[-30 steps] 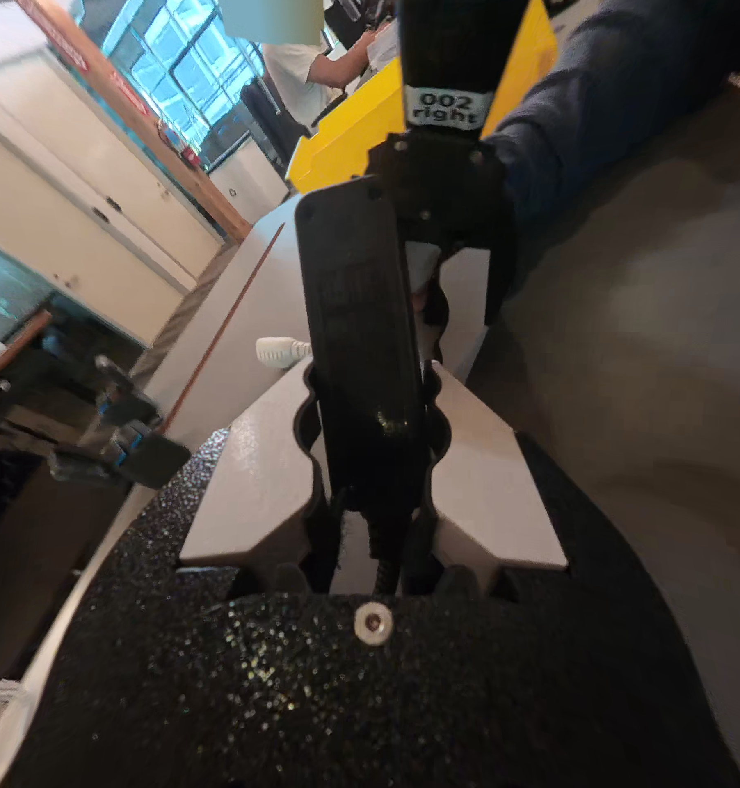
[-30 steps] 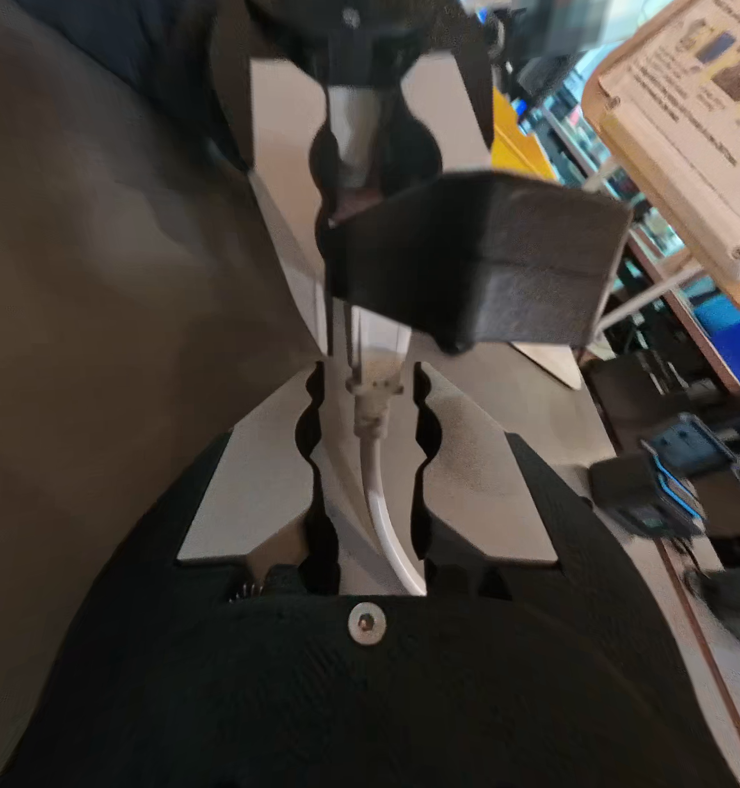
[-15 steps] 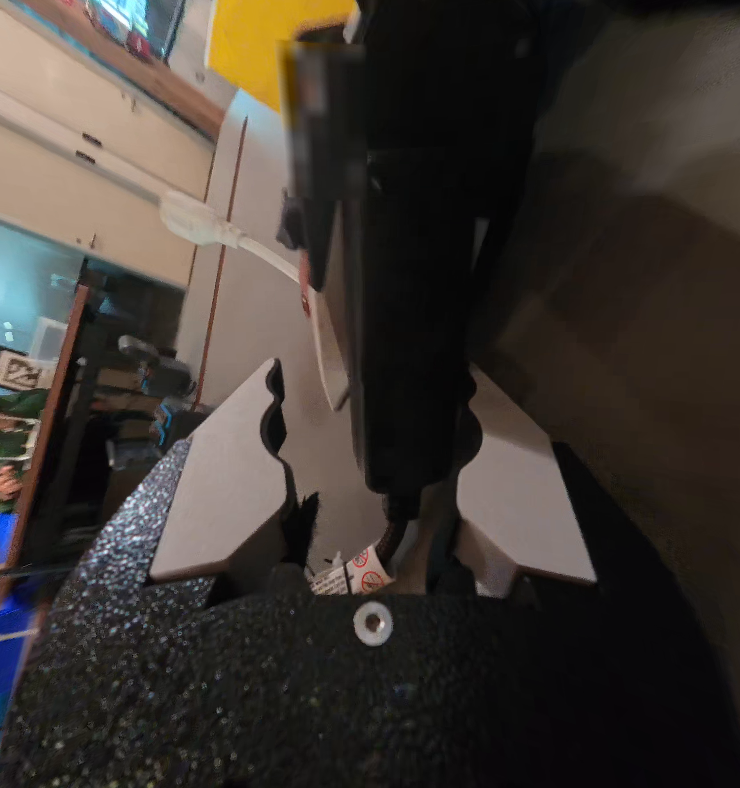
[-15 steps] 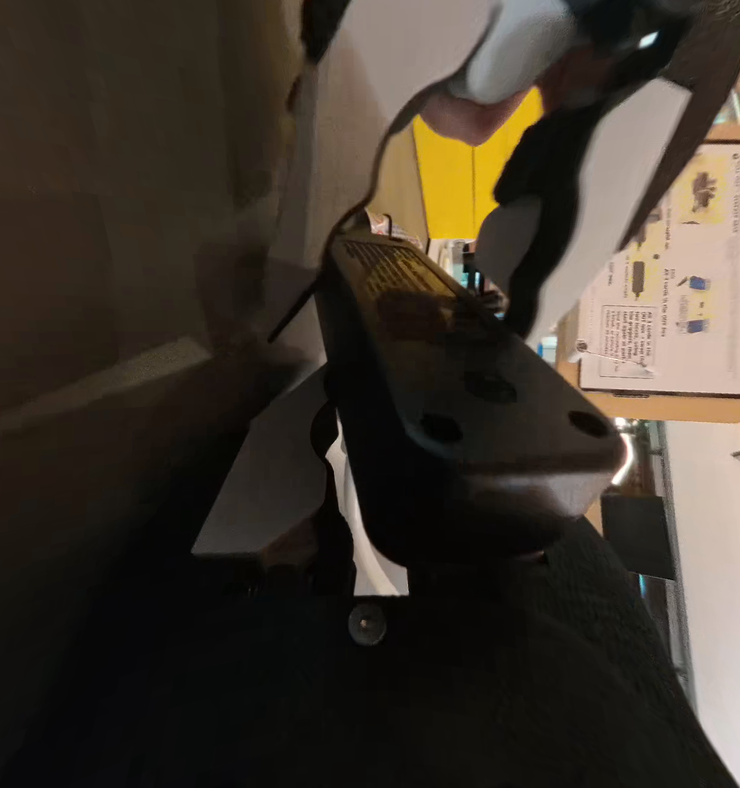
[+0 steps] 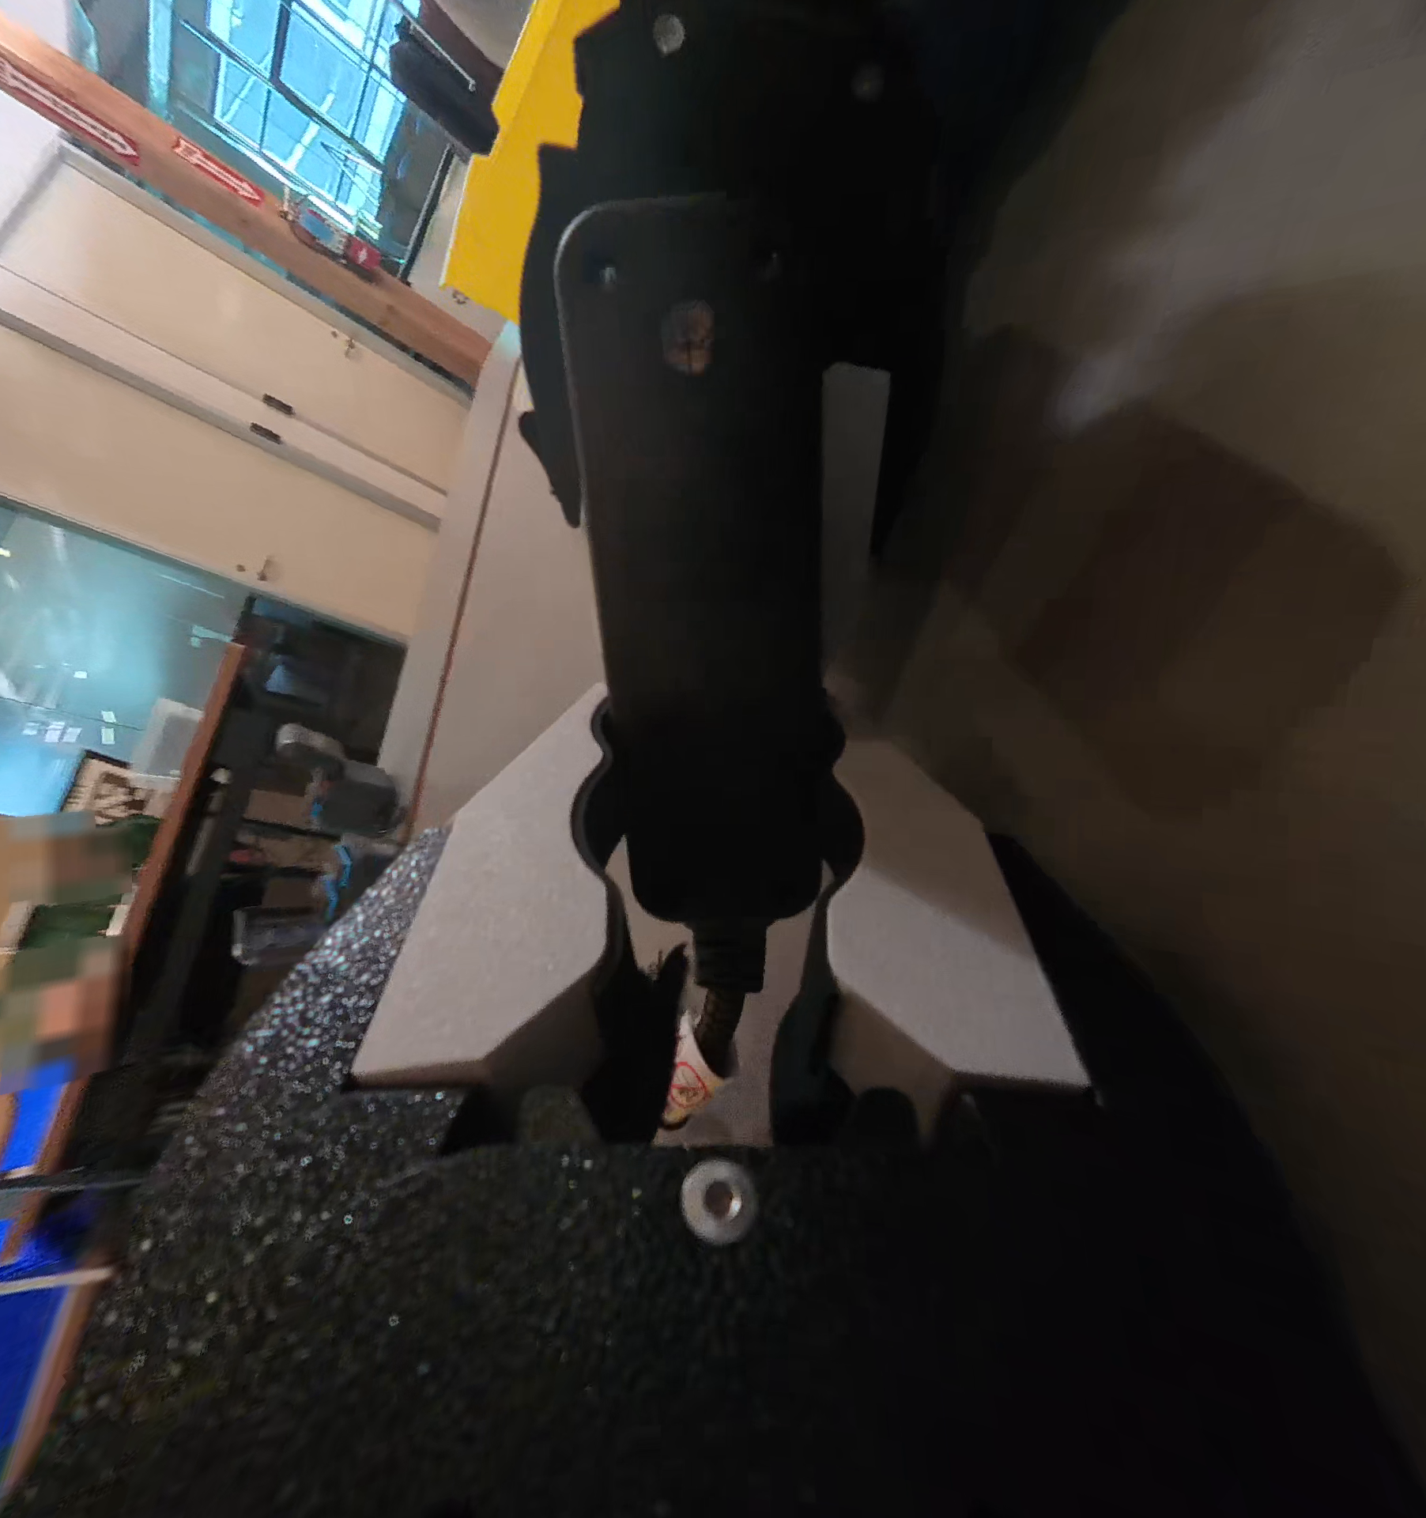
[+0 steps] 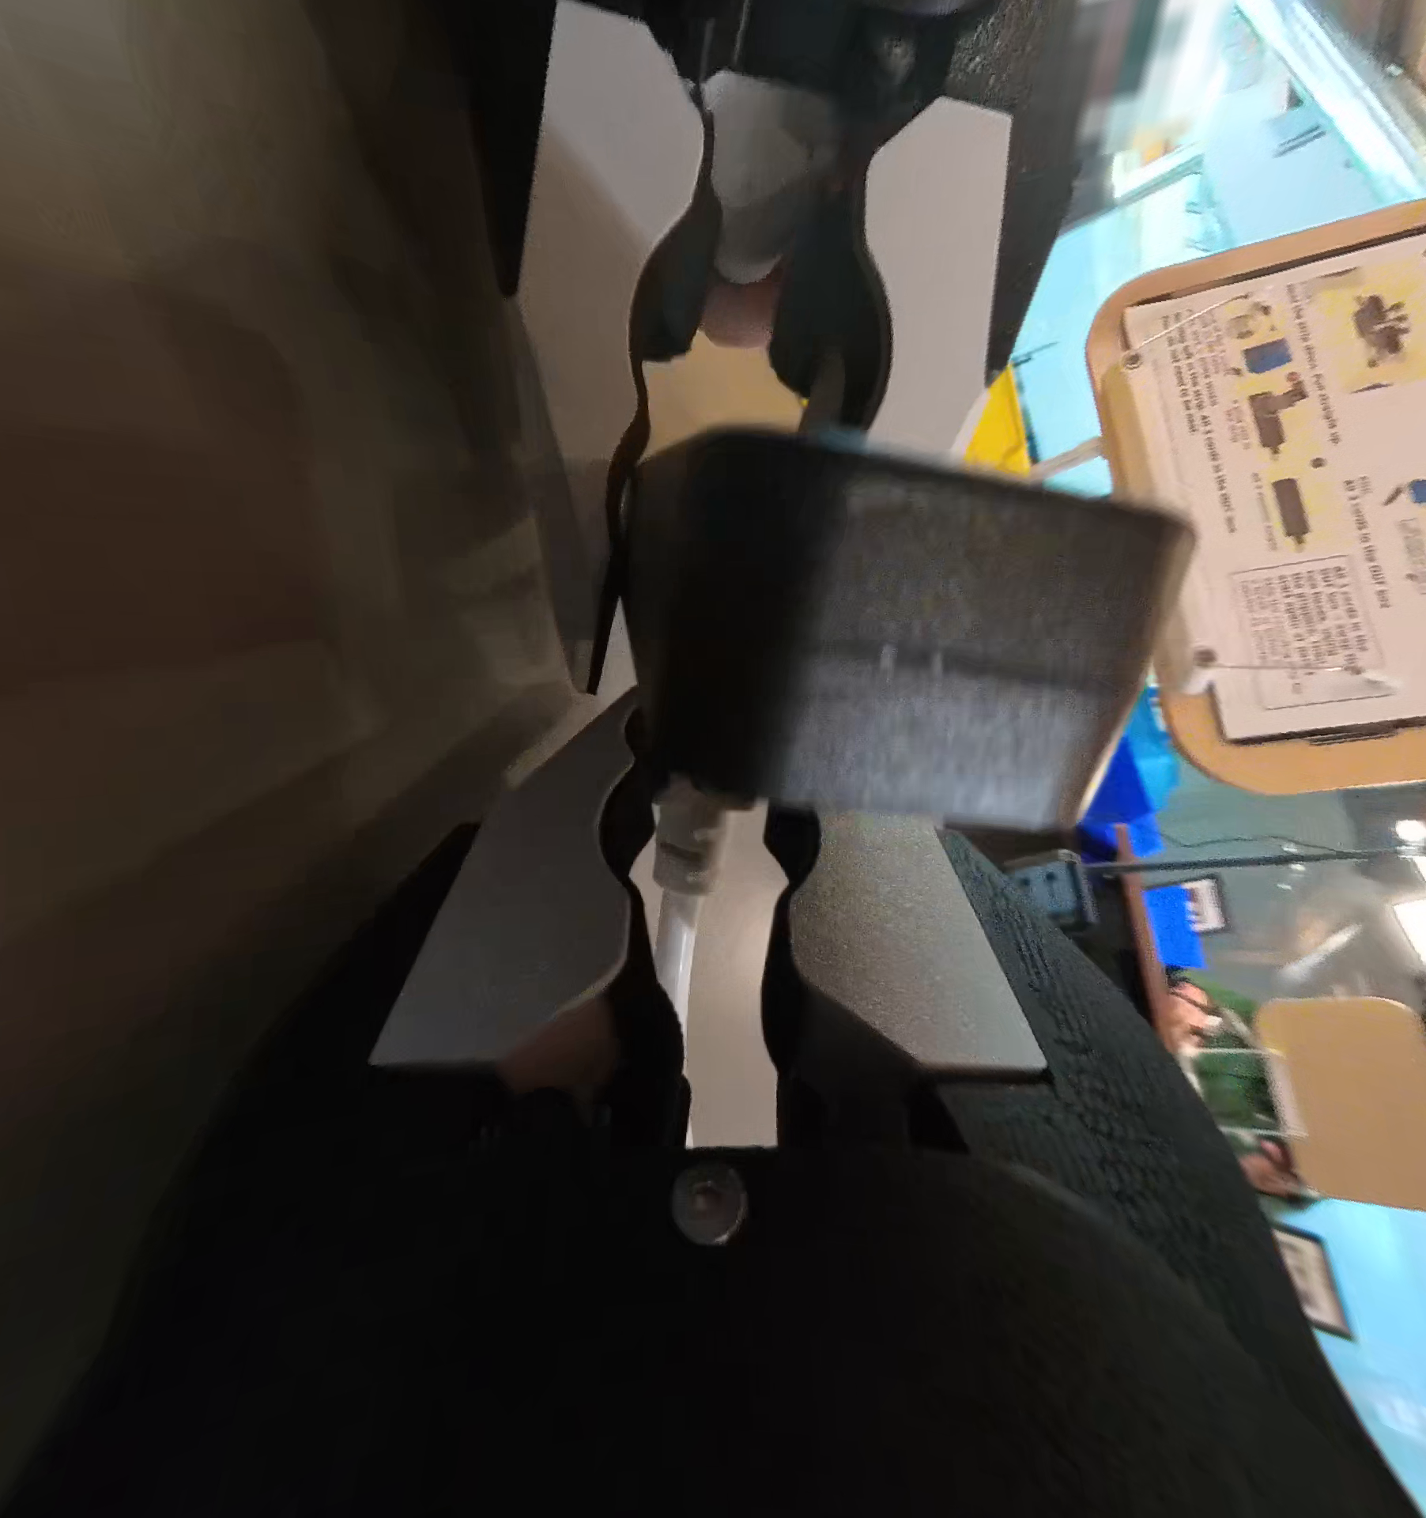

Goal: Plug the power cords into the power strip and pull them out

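Close in, left gripper point(image 5: 718, 813) with jaws clamped on the cord end of the black power strip point(image 5: 693, 534), running off toward twelve o'clock. Right gripper point(image 6: 706, 821) with jaws closed around a white plug point(image 6: 687, 846), set against the strip's near end. Farther off at two o'clock, an instruction board point(image 6: 1301, 509).

A yellow bin point(image 5: 504, 140) stands at the far end of the pale tabletop point(image 5: 496, 591). Beyond it, cream cabinets point(image 5: 200, 361) run under a wooden ledge point(image 5: 266, 238) and a window point(image 5: 299, 90). In the right wrist view, a wood-framed instruction sheet point(image 6: 1301, 493) stands to the right, above a blue box point(image 6: 1137, 772) and a brown board point(image 6: 1350, 1101).
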Tool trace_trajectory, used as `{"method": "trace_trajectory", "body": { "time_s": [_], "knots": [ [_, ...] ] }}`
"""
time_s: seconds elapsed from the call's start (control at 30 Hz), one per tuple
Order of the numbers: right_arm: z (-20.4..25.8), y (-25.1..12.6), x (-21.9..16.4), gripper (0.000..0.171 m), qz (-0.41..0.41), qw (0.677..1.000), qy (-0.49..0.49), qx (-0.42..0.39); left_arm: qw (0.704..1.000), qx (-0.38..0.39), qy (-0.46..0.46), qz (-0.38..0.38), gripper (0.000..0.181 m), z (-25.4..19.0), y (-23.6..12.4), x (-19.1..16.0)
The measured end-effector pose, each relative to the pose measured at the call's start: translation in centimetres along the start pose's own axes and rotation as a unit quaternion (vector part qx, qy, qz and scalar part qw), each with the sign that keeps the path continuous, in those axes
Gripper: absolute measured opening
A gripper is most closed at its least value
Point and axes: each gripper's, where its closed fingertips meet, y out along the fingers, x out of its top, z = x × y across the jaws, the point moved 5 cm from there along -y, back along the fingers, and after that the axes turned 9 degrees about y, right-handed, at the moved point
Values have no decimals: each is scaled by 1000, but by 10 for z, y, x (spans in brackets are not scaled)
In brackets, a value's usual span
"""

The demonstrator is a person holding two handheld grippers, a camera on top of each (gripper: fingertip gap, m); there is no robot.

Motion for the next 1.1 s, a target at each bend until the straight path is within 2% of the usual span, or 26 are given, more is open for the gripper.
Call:
{"method": "trace_trajectory", "body": {
  "time_s": [0.13, 0.23, 0.6, 0.83, 0.97, 1.1],
  "knots": [
    [5, -6, 1, 22, -21, 998, 41, 33, 998, -29, -55, -29, 43, -3, -1, 3],
    [9, -11, 2, 22, -31, 995, 73, 58, 985, -67, -148, -66, 42, -5, -1, 4],
    [11, -18, 1, 23, -39, 988, 126, 86, 974, -80, -202, -64, 44, -7, -2, 5],
    [11, -21, 1, 23, -41, 986, 136, 90, 974, -81, -204, -60, 44, -7, -3, 5],
    [2, -33, -19, 22, -17, 984, 154, 81, 963, -80, -251, -64, 39, 0, -8, -6],
    [5, -33, -19, 22, -11, 985, 149, 88, 968, -82, -226, -72, 39, -1, -8, -5]
  ]
}}
